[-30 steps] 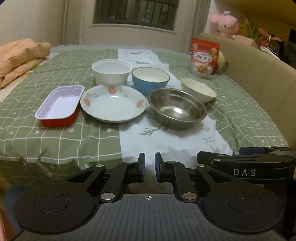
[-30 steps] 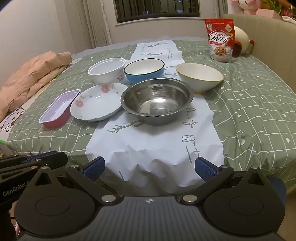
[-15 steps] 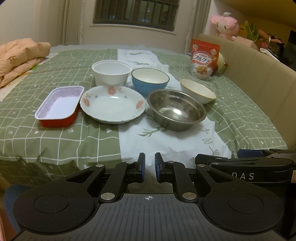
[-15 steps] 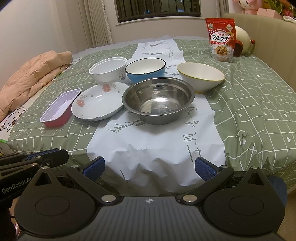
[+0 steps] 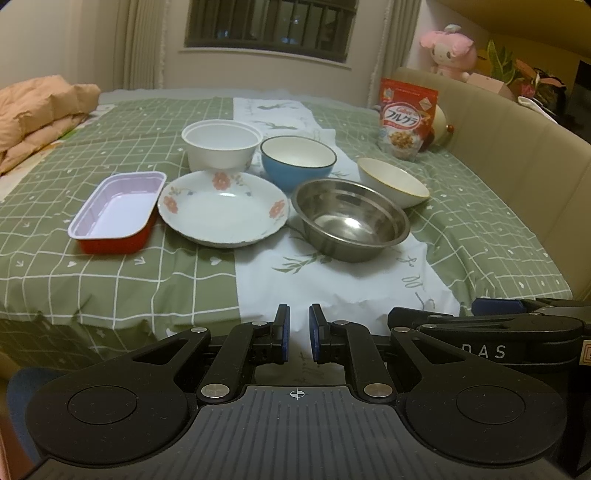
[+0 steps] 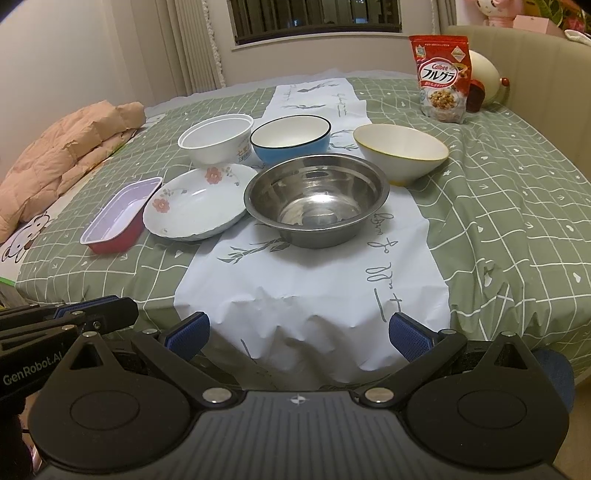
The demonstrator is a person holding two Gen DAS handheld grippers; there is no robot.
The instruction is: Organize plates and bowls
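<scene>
change: nothing has shifted since a second ago; every dish sits where it did, and both tongs hang at the near edge as before.
left tongs (image 5: 297,339): narrow, blue pads nearly together with nothing between them, low in front of the bed's near edge.
right tongs (image 6: 299,334): wide apart, empty, also at the near edge, lined up with the white runner (image 6: 314,280).
back row: white plastic bowl (image 5: 221,147) on the left, blue bowl (image 5: 297,158) just beside it, cream bowl with a yellow rim (image 5: 392,181) further right and tilted.
front row: red foil tray (image 5: 117,211) with a pale lilac inside on the left, flowered plate (image 5: 223,207) just beside it, steel bowl (image 5: 350,218) right of the plate, its rim close to the plate's rim; whether they touch cannot be told.
surface: a bed with a green checked cover (image 6: 498,206); the runner lies down its middle, crumpled where it drops over the near edge.
room: barred window (image 5: 269,26) behind, curtains either side, padded beige headboard (image 5: 517,147) along the right, pink plush toy (image 5: 447,50) on top of it.
other things: cereal bag (image 6: 441,77) standing at the far right; peach quilt (image 6: 62,151) bunched at the far left.
open room: bare cover between the dishes and the near edge, and a wide bare stretch right of the cream bowl.
</scene>
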